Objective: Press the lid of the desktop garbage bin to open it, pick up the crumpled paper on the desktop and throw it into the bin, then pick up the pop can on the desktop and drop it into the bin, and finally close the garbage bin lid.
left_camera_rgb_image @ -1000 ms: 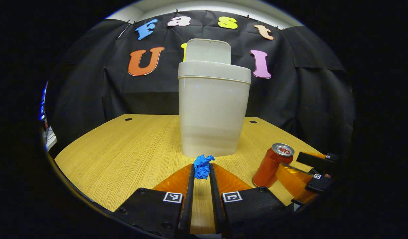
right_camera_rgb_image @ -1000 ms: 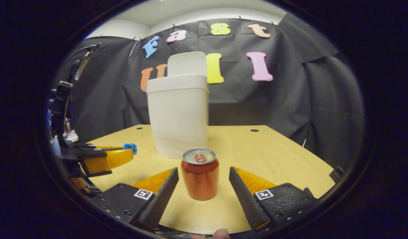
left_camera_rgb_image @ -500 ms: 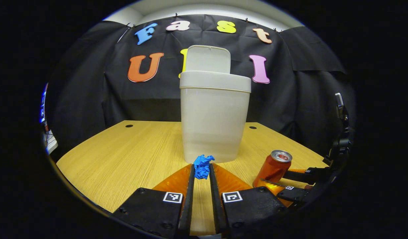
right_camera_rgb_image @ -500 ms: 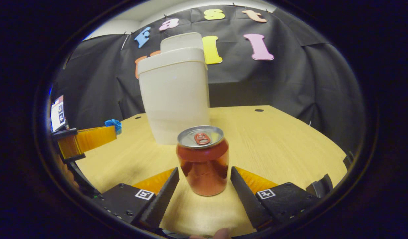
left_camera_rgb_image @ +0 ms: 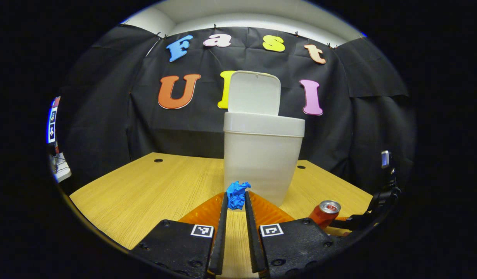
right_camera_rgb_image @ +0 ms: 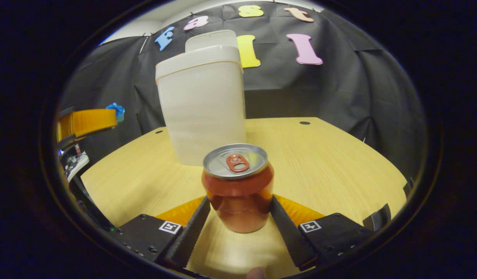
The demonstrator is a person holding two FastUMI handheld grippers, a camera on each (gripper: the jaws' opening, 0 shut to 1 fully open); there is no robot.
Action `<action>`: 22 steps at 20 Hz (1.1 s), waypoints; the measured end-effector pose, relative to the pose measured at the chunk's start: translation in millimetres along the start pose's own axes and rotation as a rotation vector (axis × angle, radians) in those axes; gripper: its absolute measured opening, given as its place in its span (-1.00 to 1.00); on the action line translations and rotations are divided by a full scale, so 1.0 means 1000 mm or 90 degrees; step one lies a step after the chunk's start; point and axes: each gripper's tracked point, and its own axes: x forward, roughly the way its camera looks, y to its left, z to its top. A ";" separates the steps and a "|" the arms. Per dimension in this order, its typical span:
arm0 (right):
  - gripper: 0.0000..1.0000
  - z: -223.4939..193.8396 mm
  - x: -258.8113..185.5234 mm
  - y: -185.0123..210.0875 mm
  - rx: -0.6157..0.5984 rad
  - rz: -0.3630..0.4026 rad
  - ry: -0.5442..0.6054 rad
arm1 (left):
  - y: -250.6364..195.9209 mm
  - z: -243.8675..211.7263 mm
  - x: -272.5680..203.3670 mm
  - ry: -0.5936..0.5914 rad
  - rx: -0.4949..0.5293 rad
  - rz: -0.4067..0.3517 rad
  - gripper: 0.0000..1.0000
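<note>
Left gripper (left_camera_rgb_image: 235, 201): clamped on blue crumpled paper (left_camera_rgb_image: 237, 193), wad pinched between both fingertips, raised off the desktop (left_camera_rgb_image: 145, 186). Same gripper seen from the right gripper view at far left (right_camera_rgb_image: 115, 112), paper (right_camera_rgb_image: 116, 109) at its tip, well above the desktop's left edge and level with the upper half of the bin.

Garbage bin (left_camera_rgb_image: 261, 162): upright toward the back edge of the desktop, roughly central. Lid (left_camera_rgb_image: 254, 93) flipped up, standing vertical behind the rim. Opening not visible from either view. Same bin in the right gripper view (right_camera_rgb_image: 203, 108), lid (right_camera_rgb_image: 211, 38) up.

Right gripper (right_camera_rgb_image: 238, 207): around the pop can (right_camera_rgb_image: 237, 186), both fingers against its lower sides, so reads as gripping. Can upright, silver top and pull tab facing up. Cannot tell if the can base sits on the desktop (right_camera_rgb_image: 320, 155) or just off it. Can placed in front of the bin, nearer the front edge.

Left gripper view: can (left_camera_rgb_image: 325, 212) near the front-right corner of the desktop, right gripper (left_camera_rgb_image: 341, 221) beside it, partly cut off at the frame edge.

Fingertip of the person (right_camera_rgb_image: 257, 273) at the bottom of the right gripper view.
</note>
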 end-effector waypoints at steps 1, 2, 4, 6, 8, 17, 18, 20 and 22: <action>0.82 0.005 -0.001 0.000 0.006 0.002 -0.005 | -0.004 0.008 0.003 -0.007 -0.002 -0.004 -0.41; 0.69 0.009 -0.002 -0.001 0.011 0.002 -0.008 | -0.005 0.015 0.006 -0.015 -0.001 -0.006 -0.41; 0.63 0.012 -0.009 -0.001 0.017 0.011 -0.012 | 0.000 0.033 0.013 -0.034 -0.001 -0.009 -0.41; 0.61 0.020 -0.017 -0.004 0.019 0.016 -0.028 | -0.003 0.056 0.021 -0.053 0.003 -0.015 -0.41; 0.61 0.030 -0.027 -0.010 0.022 0.017 -0.047 | -0.013 0.083 0.026 -0.075 0.004 -0.033 -0.41; 0.61 0.060 -0.048 -0.025 0.021 0.028 -0.101 | -0.030 0.164 0.071 -0.133 0.046 -0.046 -0.40; 0.61 0.063 -0.050 -0.027 0.020 0.026 -0.105 | -0.031 0.169 0.079 -0.135 0.053 -0.045 -0.40; 0.61 0.068 -0.054 -0.034 0.020 0.018 -0.118 | -0.032 0.175 0.094 -0.135 0.063 -0.041 -0.41; 0.61 0.070 -0.057 -0.040 0.023 0.017 -0.123 | -0.032 0.179 0.107 -0.136 0.067 -0.037 -0.40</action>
